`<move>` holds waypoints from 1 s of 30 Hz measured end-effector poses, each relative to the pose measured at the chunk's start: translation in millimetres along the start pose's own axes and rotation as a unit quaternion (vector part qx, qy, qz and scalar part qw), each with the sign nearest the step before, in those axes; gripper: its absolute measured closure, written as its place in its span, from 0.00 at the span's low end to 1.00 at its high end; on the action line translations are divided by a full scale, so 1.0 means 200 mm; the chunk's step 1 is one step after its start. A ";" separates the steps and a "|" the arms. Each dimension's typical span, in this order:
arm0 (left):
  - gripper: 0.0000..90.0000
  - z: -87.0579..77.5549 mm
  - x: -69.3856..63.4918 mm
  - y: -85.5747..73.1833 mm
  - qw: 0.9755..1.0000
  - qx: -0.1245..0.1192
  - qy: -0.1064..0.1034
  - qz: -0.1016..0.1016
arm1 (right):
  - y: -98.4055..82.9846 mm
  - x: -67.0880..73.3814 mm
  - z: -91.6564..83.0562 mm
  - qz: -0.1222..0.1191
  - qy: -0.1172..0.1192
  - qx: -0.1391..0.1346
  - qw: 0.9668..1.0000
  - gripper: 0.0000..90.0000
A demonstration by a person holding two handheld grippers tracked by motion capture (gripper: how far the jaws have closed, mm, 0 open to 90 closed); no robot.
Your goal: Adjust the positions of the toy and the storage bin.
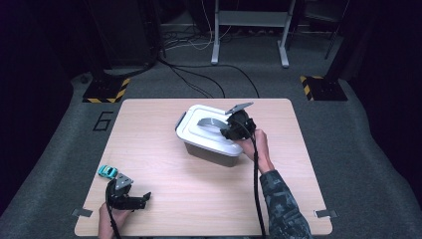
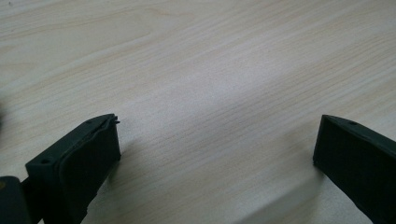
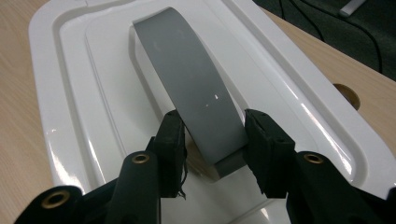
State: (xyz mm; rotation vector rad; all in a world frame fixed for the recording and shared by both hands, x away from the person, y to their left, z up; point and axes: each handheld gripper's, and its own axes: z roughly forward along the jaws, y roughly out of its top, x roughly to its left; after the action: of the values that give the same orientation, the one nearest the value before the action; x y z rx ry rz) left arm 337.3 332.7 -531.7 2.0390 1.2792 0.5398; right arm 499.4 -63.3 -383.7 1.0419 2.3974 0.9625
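High view: white-lidded box (image 1: 211,135) sitting mid-counter (image 1: 164,189), lid still on; right hand-held gripper (image 1: 230,130) at its grey handle (image 1: 209,123), lifting judged yet to come. Left hand-held gripper (image 1: 138,201) resting low near a small teal toy car (image 1: 107,172).

Left gripper view: jaws spread wide over bare wood, holding nothing.

Right gripper view: jaws narrowed around the grey arched handle (image 3: 196,88), pads seemingly pressing both edges; glossy white lid (image 3: 74,93), ridged rim, closed.

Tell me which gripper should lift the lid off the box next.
Right. The right gripper is already clamped on the grey handle of the white lid. The left gripper stands open over bare table, far from the box, beside a toy car.
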 end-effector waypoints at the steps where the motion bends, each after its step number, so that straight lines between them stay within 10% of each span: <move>1: 0.00 0.00 0.00 0.00 1.000 0.000 0.000 0.000 | 0.00 0.01 0.00 0.005 -0.005 0.002 1.000 0.65; 9: 0.00 0.00 0.00 0.00 1.000 0.000 0.000 0.000 | 0.00 0.05 -0.01 0.009 -0.003 -0.002 1.000 0.54; 19: 0.00 0.00 0.00 0.00 1.000 0.000 0.000 -0.001 | -0.07 -0.13 -0.13 0.049 -0.005 -0.050 0.998 0.43; 30: 0.00 0.00 0.00 0.00 1.000 0.000 0.000 0.000 | -0.11 -0.32 -0.05 0.088 -0.057 -0.023 0.994 0.51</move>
State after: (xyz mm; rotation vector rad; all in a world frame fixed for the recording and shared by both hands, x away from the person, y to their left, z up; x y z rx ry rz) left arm 337.3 332.7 -531.6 2.0391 1.2794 0.5396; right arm 526.0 -125.8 -389.1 1.2735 2.2103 0.9829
